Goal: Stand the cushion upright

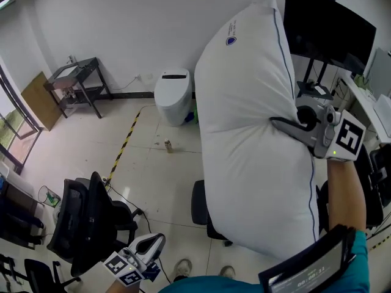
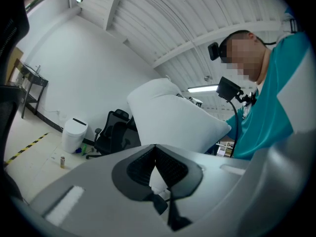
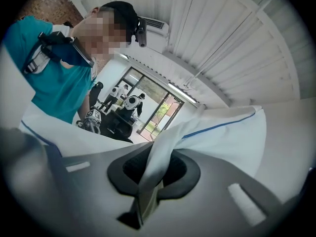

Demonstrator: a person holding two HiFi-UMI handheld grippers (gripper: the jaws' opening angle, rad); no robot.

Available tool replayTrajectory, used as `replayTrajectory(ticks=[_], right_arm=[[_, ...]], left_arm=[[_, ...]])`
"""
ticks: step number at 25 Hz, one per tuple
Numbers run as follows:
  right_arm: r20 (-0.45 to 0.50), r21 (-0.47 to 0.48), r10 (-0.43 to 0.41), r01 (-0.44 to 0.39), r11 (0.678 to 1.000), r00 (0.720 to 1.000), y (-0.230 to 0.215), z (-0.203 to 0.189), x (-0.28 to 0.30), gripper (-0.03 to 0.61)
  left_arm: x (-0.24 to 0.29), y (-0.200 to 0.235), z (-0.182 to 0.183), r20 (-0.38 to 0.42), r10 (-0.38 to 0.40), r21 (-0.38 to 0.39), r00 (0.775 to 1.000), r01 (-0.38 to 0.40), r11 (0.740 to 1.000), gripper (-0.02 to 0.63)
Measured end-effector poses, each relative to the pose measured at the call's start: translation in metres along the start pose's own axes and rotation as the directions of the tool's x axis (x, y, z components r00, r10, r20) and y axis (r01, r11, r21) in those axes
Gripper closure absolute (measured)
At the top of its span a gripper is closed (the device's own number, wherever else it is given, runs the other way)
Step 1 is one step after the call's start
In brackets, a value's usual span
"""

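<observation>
White cushion held up on end by the right tongs

The head view shows the cushion filling the middle right, its lower end covering part of a dark chair. Only the right gripper view shows those tongs clamped on a fold of its blue-piped edge. The left gripper view shows the left tongs closed and empty, well apart from it.

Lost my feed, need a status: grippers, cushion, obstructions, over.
Right gripper shut on cushion edge. Left gripper shut, empty, low. It hangs aloft, long axis up. Black chair beneath.
</observation>
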State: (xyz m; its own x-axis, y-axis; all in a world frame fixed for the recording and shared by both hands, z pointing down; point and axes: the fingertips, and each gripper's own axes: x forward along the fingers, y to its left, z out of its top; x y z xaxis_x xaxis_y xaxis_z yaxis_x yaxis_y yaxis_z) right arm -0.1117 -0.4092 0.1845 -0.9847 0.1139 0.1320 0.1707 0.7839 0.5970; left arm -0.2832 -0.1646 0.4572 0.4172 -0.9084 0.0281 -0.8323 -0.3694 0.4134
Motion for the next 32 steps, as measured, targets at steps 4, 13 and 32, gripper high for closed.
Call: replayTrajectory(ticks=[4, 13, 32], right_arm=[[-0.084, 0.079, -0.067, 0.074, 0.994, 0.994, -0.022, -0.072, 0.006, 0.551], [-0.246, 0.496, -0.137, 0.246, 0.833, 0.959, 0.045, -0.307, -0.008, 0.531], [-0.026, 0.95, -0.403, 0.147, 0.274, 0.915, 0.119, -0.371, 0.014, 0.569]], left_arm=[[-0.003, 0.007, -0.01, -0.022, 0.027, -0.011, 0.999, -0.028, 1.0, 0.603], [0.002, 0.023, -0.035, -0.083, 0.067, -0.047, 0.994, -0.071, 0.996, 0.603], [0.005, 0.019, -0.042, -0.139, 0.057, -0.056, 0.989, -0.065, 0.996, 0.603]])
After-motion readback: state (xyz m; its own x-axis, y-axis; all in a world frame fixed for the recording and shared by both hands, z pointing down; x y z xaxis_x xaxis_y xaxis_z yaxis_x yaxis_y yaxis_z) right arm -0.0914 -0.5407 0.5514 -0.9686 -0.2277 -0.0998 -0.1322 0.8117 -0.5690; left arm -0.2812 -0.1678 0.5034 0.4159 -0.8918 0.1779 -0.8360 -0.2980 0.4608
